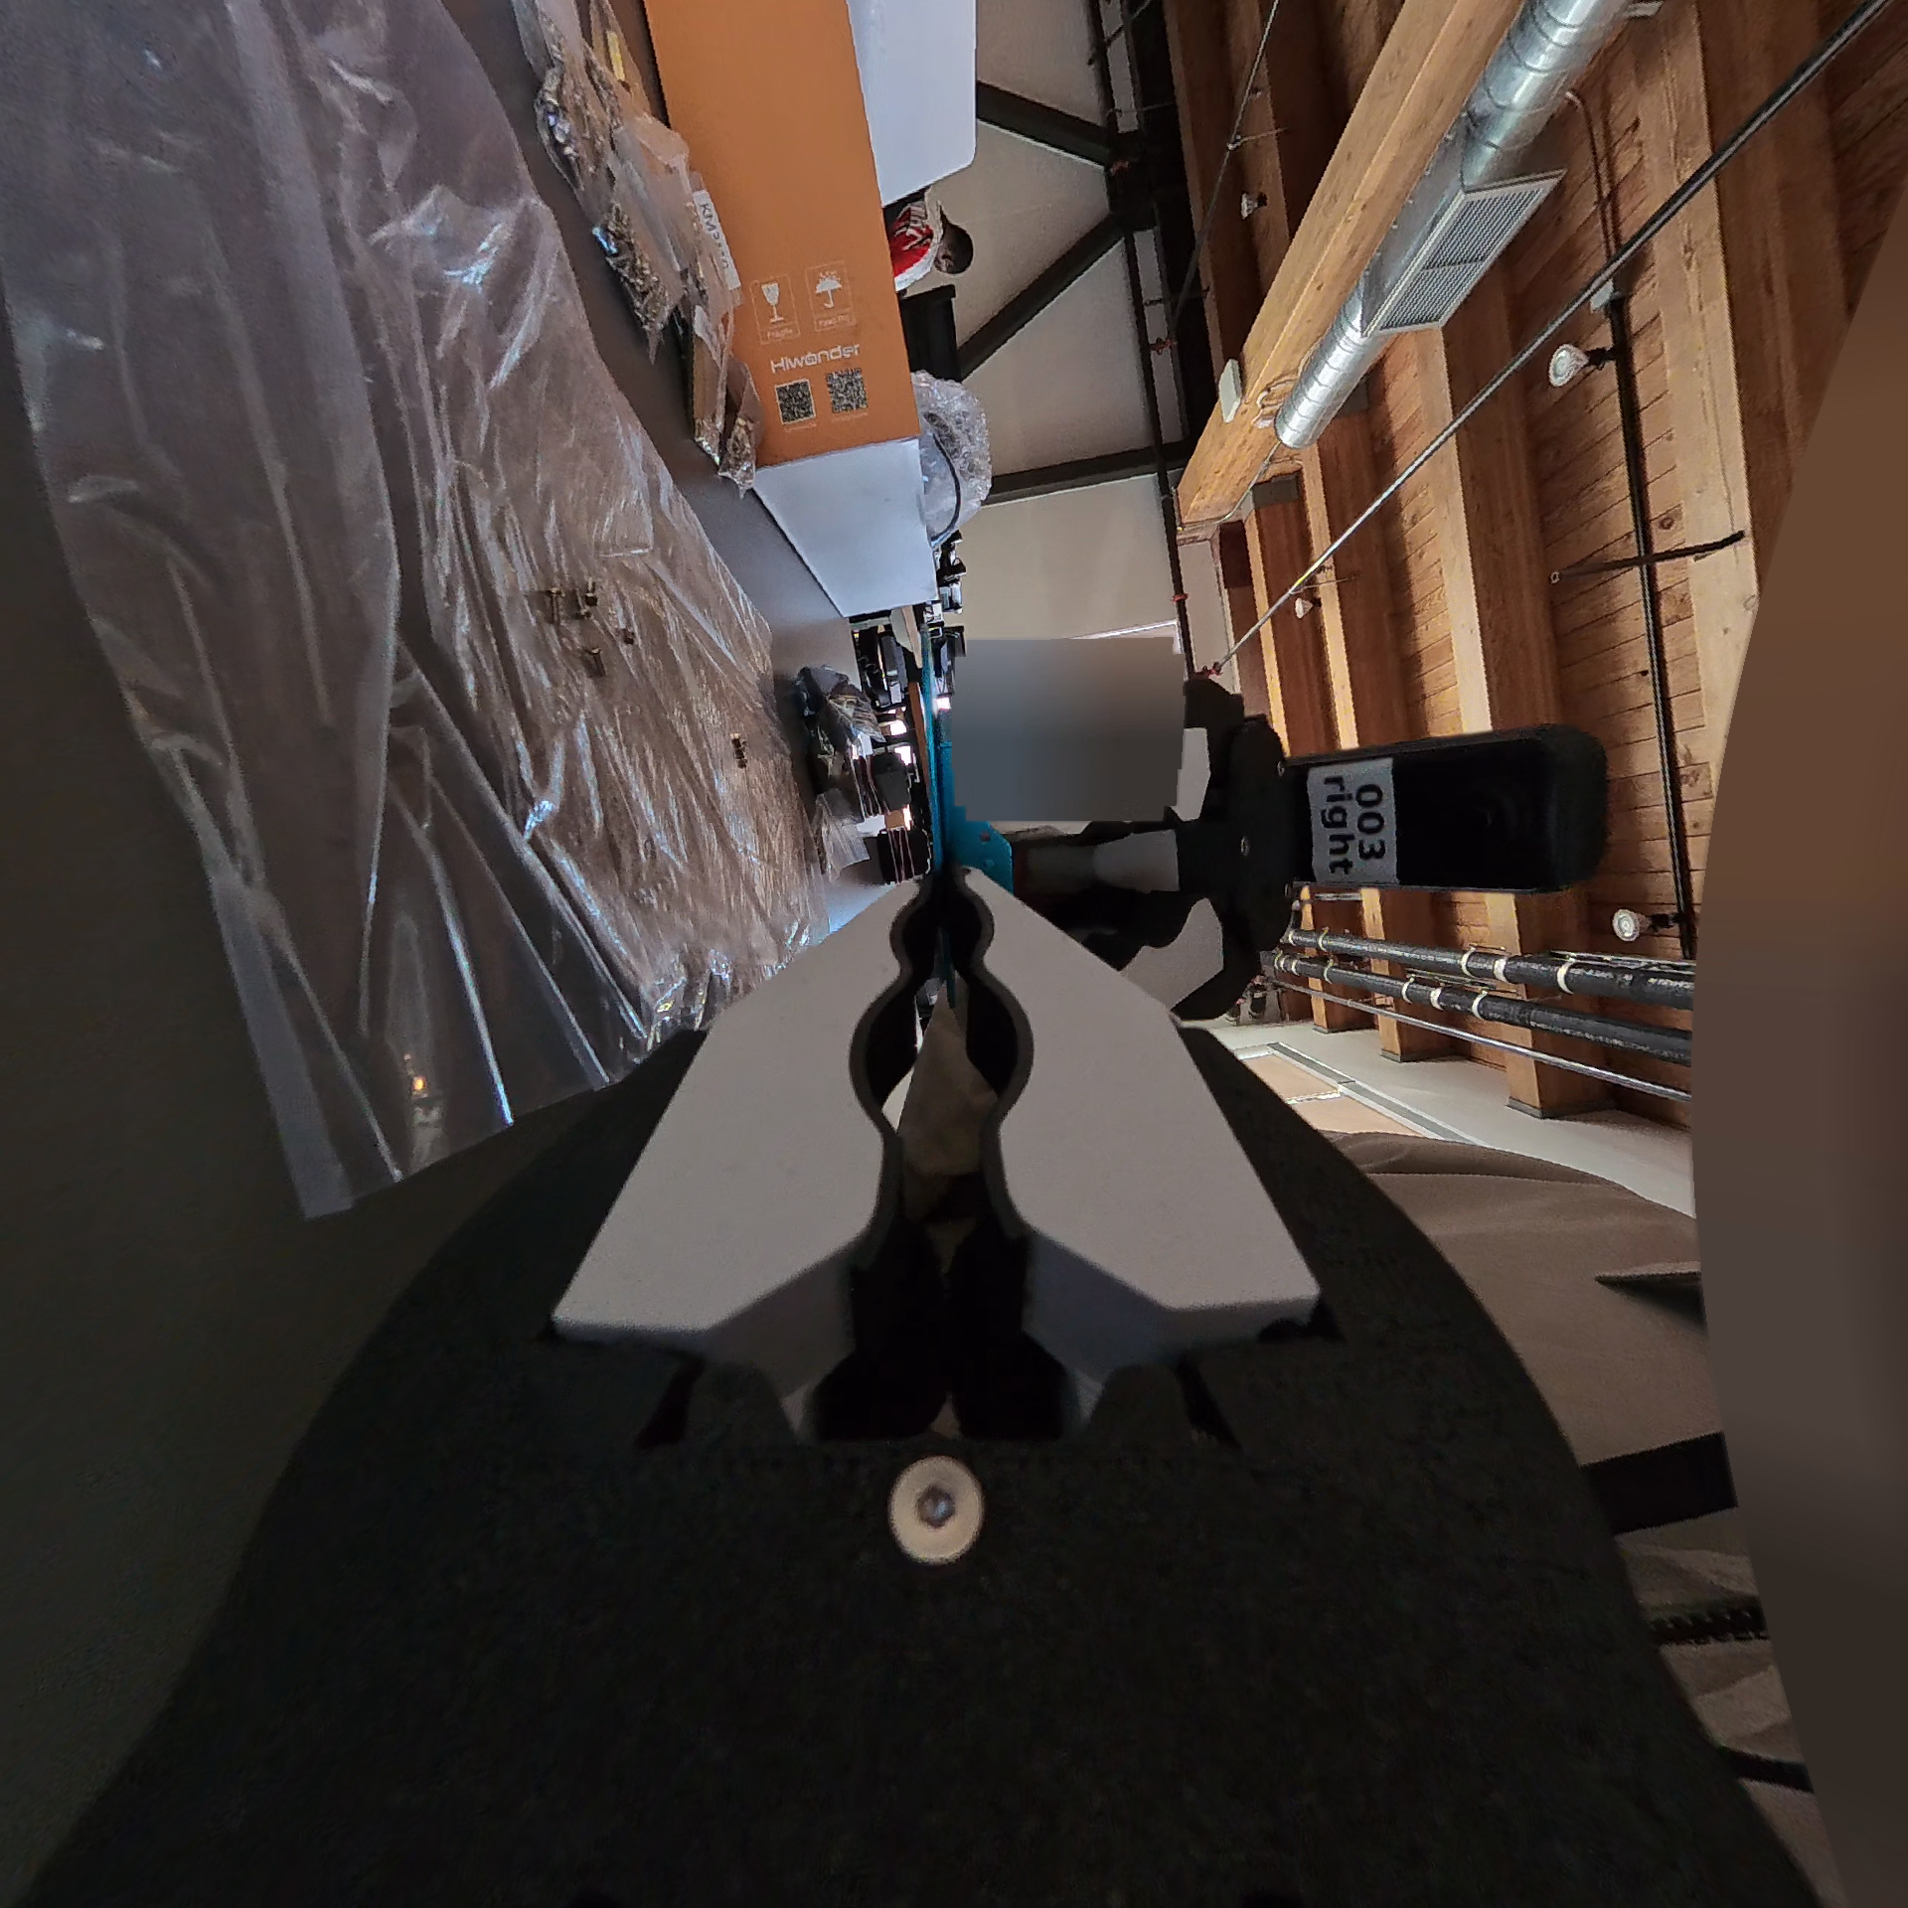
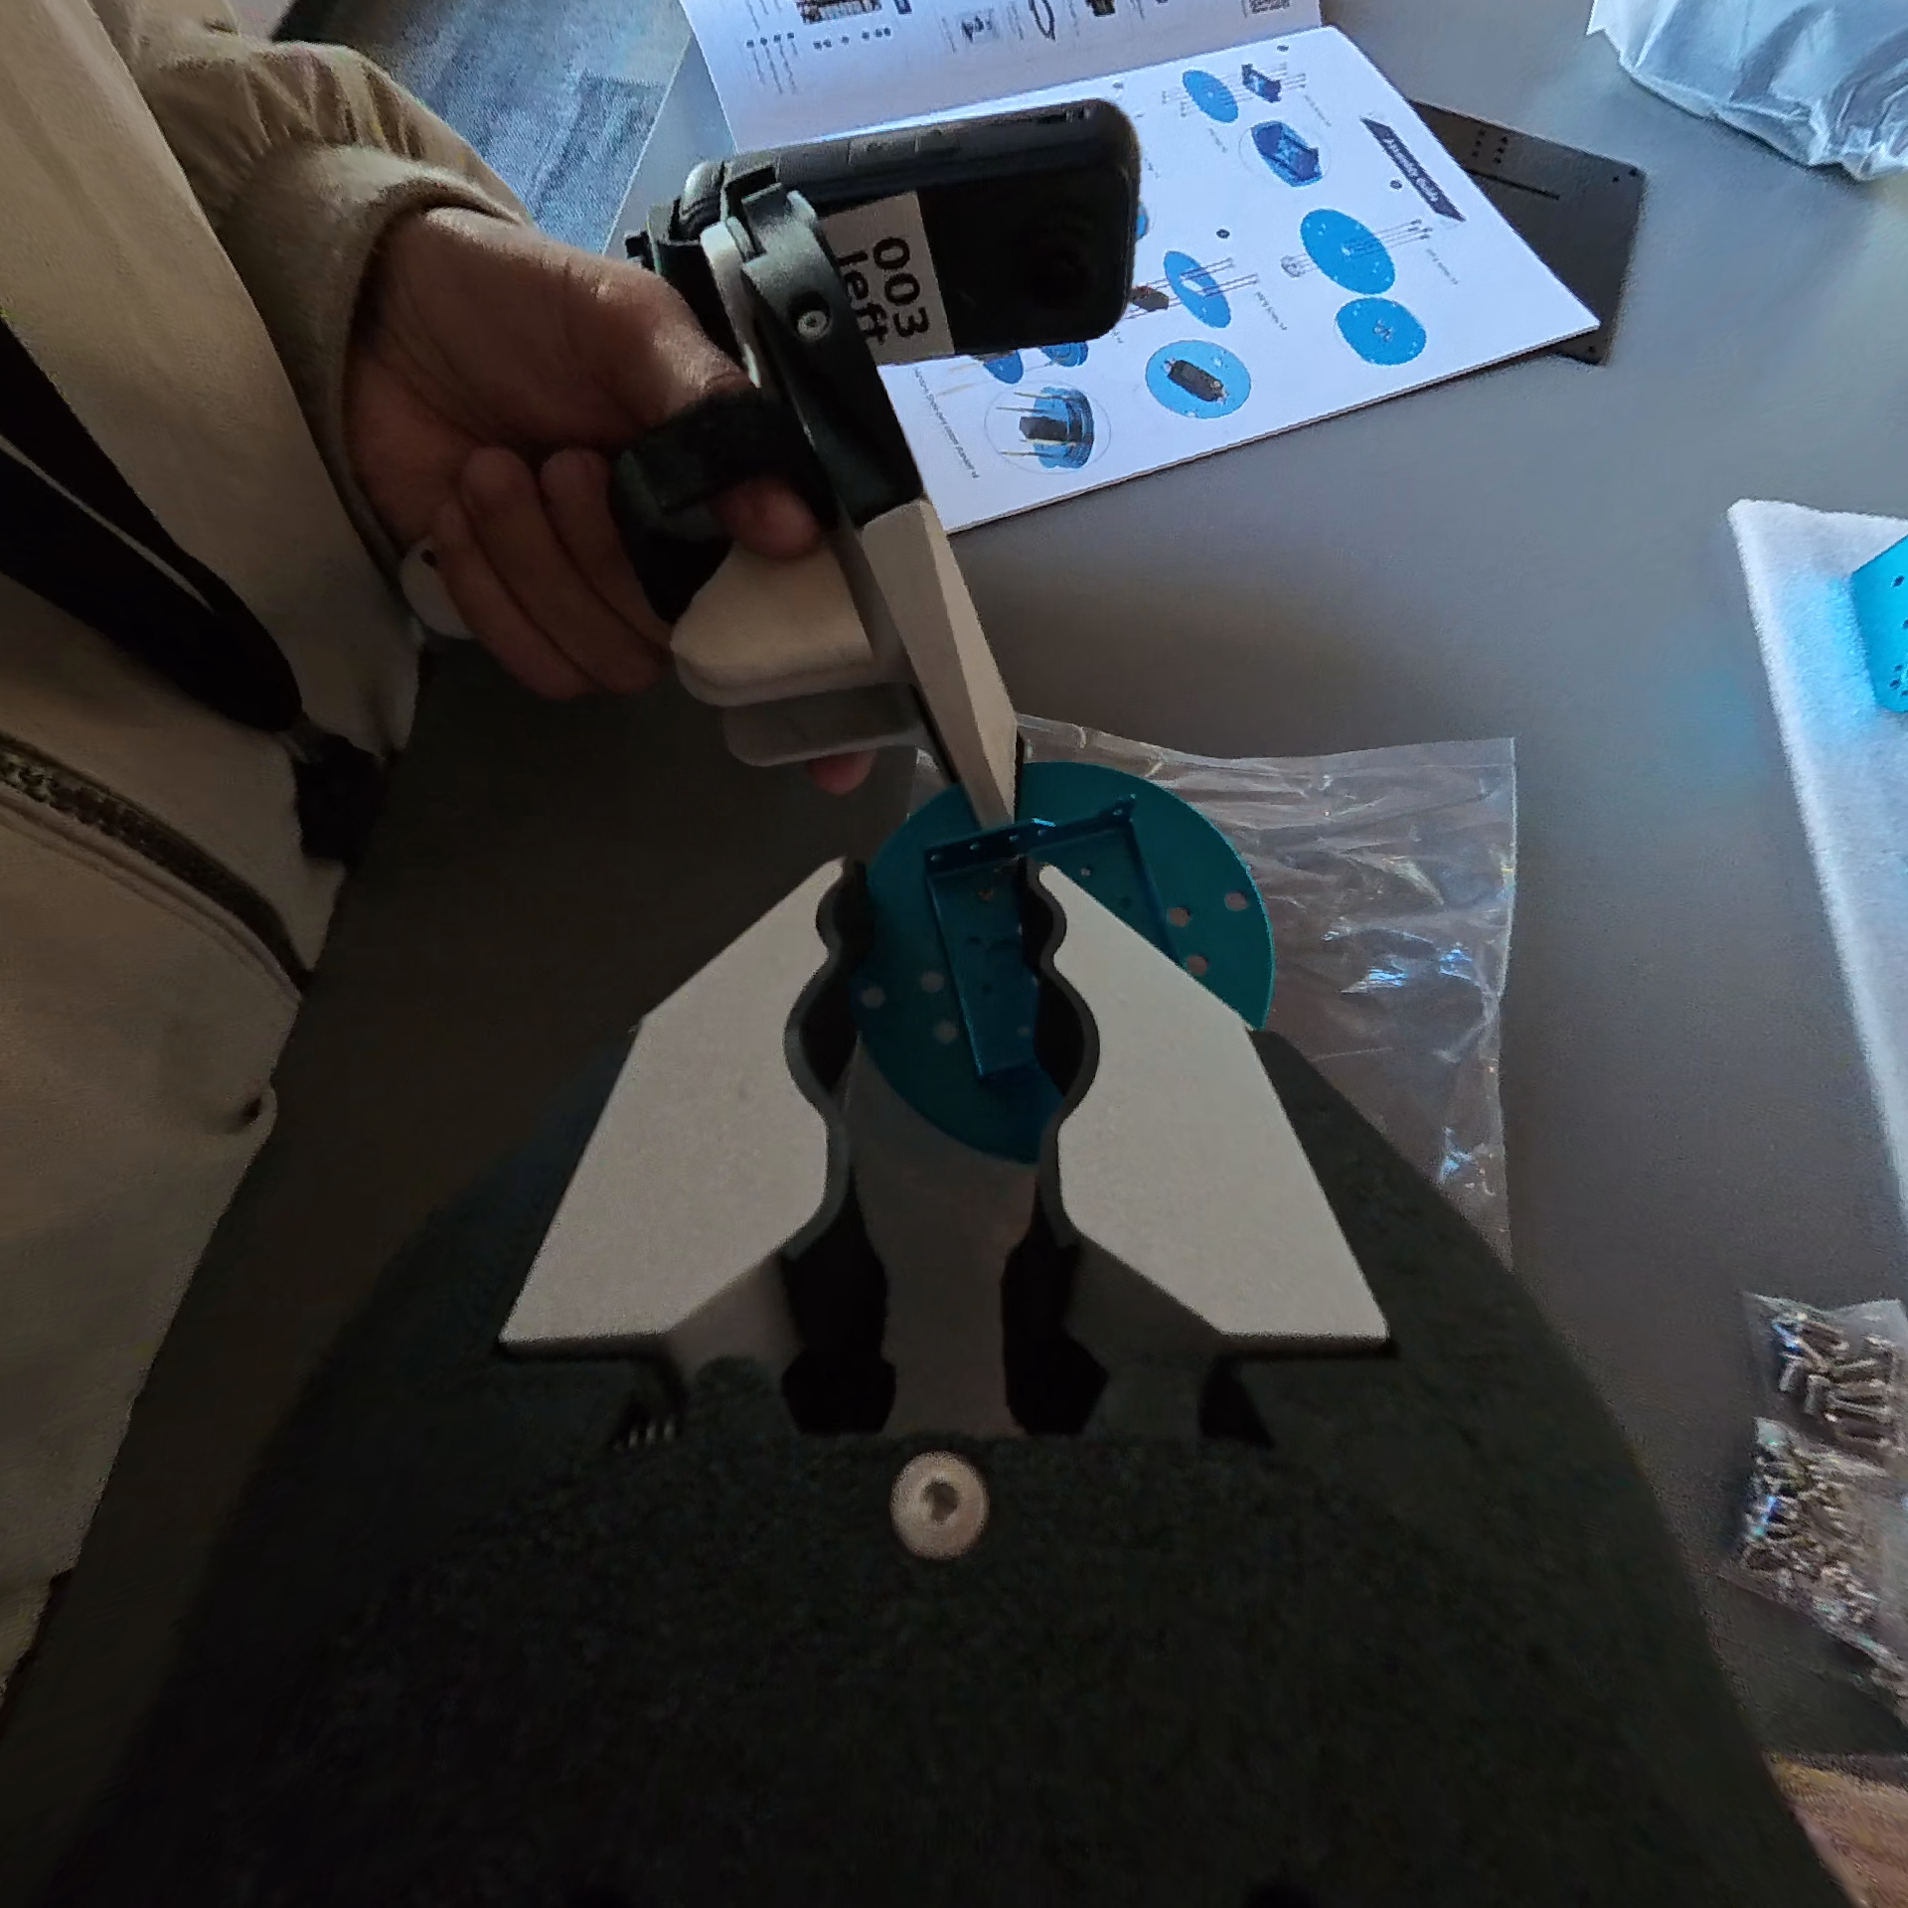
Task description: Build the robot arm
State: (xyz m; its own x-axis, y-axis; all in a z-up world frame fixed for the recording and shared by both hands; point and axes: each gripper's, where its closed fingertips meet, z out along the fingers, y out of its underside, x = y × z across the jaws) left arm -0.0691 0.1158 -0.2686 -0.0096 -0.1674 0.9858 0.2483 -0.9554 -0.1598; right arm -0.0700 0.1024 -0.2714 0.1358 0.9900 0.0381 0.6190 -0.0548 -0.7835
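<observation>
A teal round disc (image 2: pixel 1187 847) with several holes carries a blue U-shaped bracket (image 2: pixel 991 981) and is held in the air over the grey table (image 2: pixel 1600 1187). My left gripper (image 2: pixel 991 811), held by a hand (image 2: pixel 516 413), is shut on the disc's upper edge. In the left wrist view the left gripper (image 1: pixel 948 888) pinches the disc (image 1: pixel 942 785) edge-on. My right gripper (image 2: pixel 942 878) has its jaws apart around one leg of the bracket. Its right finger lies beside that leg and its left finger stands clear. Its black camera housing (image 1: pixel 1445 816) shows beyond the disc.
An open instruction booklet (image 2: pixel 1239 258) and a black plate (image 2: pixel 1528 207) lie at the back. A clear plastic bag (image 2: pixel 1373 878) lies under the disc. White foam (image 2: pixel 1797 774) with a blue part (image 2: pixel 1879 640) and bags of screws (image 2: pixel 1827 1445) lie on the right. An orange box (image 1: pixel 785 207) stands farther off. The tips of both grippers are at nearly the same place.
</observation>
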